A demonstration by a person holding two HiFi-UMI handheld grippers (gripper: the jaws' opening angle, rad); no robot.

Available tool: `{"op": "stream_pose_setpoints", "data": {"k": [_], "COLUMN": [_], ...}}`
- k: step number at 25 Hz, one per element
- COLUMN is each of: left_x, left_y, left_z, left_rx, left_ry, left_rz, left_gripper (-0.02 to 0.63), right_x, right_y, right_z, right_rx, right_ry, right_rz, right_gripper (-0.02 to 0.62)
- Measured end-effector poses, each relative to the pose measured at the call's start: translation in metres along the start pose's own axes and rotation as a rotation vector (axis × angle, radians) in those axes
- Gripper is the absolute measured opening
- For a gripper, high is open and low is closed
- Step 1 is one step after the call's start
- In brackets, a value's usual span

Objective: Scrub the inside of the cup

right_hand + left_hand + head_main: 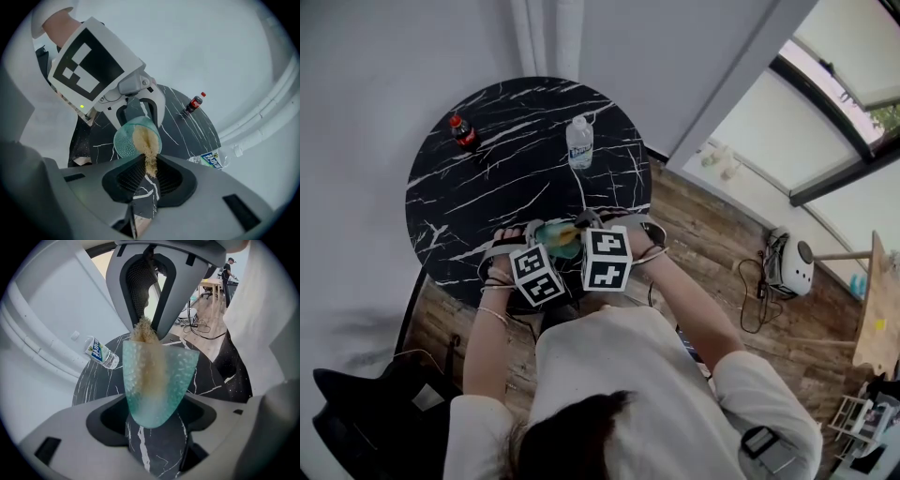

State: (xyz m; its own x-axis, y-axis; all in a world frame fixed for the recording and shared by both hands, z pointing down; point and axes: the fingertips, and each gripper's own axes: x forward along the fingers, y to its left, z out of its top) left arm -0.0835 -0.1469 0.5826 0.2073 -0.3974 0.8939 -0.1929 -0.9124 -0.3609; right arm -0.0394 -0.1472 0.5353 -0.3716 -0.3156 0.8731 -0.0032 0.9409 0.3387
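Closest to the lens, the left gripper [154, 423] is clamped on the rounded base of a teal see-through dimpled cup [157, 380]. So the cup isn't on the table at all. It's held up over the near edge of the round black marble-look table [525, 141], tilted with its mouth facing the other hand. The right gripper [150, 174] is pinched nearly closed on a tan fibrous scrubber pad [147, 145], and the free end of that pad is poking into the cup's mouth.

My take on doing this bit properly:
- Rotate the cup and the pad against each other instead of just stabbing in and out. That way the fibres should wipe the whole wall, not one stripe.
- Push the pad down until it reaches the curved bottom. Honestly I can't tell through the frosted wall whether it's there yet.
- Go easy on sideways pressure. The cup is only gripped by its base, so a hard shove could lever it out of the jaws.
- Hold the pad near its tail so more of it works inside.

A clear plastic water bottle [579, 142] and a small dark cola bottle [465, 132] stand well apart on the far side of the table, out of the way.
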Motion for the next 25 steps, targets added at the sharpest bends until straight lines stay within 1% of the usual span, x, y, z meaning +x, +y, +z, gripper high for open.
{"op": "stream_pose_setpoints", "data": {"k": [4, 6, 9, 12, 14, 18, 21, 25], "left_x": [-0.006, -0.01, -0.021, -0.035, -0.041, -0.047, -0.051, -0.051], "left_y": [-0.001, 0.001, 0.006, 0.01, 0.015, 0.024, 0.032, 0.04], "left_z": [0.006, 0.007, 0.011, 0.017, 0.019, 0.019, 0.022, 0.026], "left_rx": [0.028, 0.024, 0.004, 0.016, 0.025, 0.058, 0.098, 0.143], "left_ry": [0.007, 0.004, -0.03, -0.071, -0.091, -0.101, -0.105, -0.114], "left_rz": [0.022, 0.048, 0.104, 0.156, 0.183, 0.216, 0.246, 0.273], "left_gripper": [0.324, 0.324, 0.322, 0.321, 0.321, 0.321, 0.321, 0.321], "right_x": [0.003, 0.002, 0.002, 0.003, 0.002, -0.003, -0.006, -0.006], "right_y": [-0.001, -0.002, -0.002, -0.001, 0.001, -0.003, -0.004, -0.004], "right_z": [-0.003, -0.003, -0.003, -0.002, 0.002, 0.006, 0.005, 0.001], "right_rx": [-0.003, 0.002, 0.001, 0.006, 0.016, 0.032, 0.07, 0.127], "right_ry": [0.015, 0.005, -0.011, -0.037, -0.054, -0.065, -0.075, -0.114], "right_rz": [-0.016, -0.02, -0.02, -0.023, -0.01, 0.023, 0.068, 0.133], "right_gripper": [0.075, 0.075, 0.075, 0.075, 0.075, 0.075, 0.075, 0.075]}}
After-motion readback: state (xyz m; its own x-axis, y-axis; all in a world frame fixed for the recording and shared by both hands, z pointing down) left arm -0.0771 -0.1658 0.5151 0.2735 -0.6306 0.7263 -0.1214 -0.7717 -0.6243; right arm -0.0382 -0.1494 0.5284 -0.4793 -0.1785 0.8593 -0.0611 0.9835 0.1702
